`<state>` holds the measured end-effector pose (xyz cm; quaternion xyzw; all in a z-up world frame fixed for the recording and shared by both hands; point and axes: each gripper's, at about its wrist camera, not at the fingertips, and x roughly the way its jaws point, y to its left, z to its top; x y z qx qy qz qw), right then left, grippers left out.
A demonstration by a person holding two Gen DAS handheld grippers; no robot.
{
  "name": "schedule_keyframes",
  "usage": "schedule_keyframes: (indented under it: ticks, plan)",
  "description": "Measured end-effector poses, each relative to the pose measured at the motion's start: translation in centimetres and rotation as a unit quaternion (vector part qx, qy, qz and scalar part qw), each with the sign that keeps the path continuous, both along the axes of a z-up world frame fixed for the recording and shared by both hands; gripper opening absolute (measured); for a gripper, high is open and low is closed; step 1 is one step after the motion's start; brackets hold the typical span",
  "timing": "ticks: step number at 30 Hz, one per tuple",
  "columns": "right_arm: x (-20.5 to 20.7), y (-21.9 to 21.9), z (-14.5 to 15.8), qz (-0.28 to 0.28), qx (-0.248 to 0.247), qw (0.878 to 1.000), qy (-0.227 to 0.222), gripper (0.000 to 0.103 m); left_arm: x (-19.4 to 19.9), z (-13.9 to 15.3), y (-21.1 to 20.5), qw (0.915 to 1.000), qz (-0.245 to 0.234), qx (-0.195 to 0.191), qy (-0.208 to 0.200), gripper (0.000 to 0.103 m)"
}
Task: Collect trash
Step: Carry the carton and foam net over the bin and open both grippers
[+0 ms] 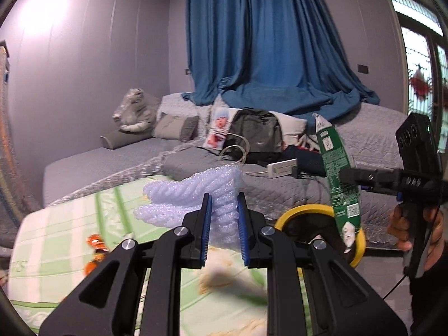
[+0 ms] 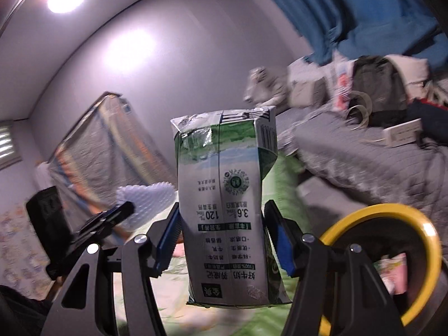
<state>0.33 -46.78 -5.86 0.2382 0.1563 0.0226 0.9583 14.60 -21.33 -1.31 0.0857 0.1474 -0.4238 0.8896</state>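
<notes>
Between right claw pads, milk carton

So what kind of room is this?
Most likely a bedroom: a wide bed under a grey quilted cover, grey pillows against the wall, and a long blue curtain hanging behind.

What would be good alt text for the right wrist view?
The right hand-held gripper clamps a flattened green-and-white milk carton. A yellow-rimmed bin is at lower right, with a grey bed behind.
</notes>
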Motion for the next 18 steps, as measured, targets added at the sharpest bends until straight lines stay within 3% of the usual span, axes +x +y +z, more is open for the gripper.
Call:
schedule_keyframes:
  ticks: [10,13,18]
  plan:
    - [-2.1,-5.5,-3.5,-0.11,0.0,0.993,0.038,0.056,-0.2,-2.6,-9.0,0.9973,-0.068,0.016,0.023,0.017]
    - [-2.2,-7.0,-4.9,-0.141,-0.005,0.988,0.058,0.056,0.2,-3.8,-12.0,0.9971,-0.068,0.03,0.018,0.017]
    - [-2.1,-9.1,-8.1,-0.185,0.021,0.977,0.106,0.056,0.9,-6.1,-17.3,0.9931,-0.09,0.048,0.059,0.017]
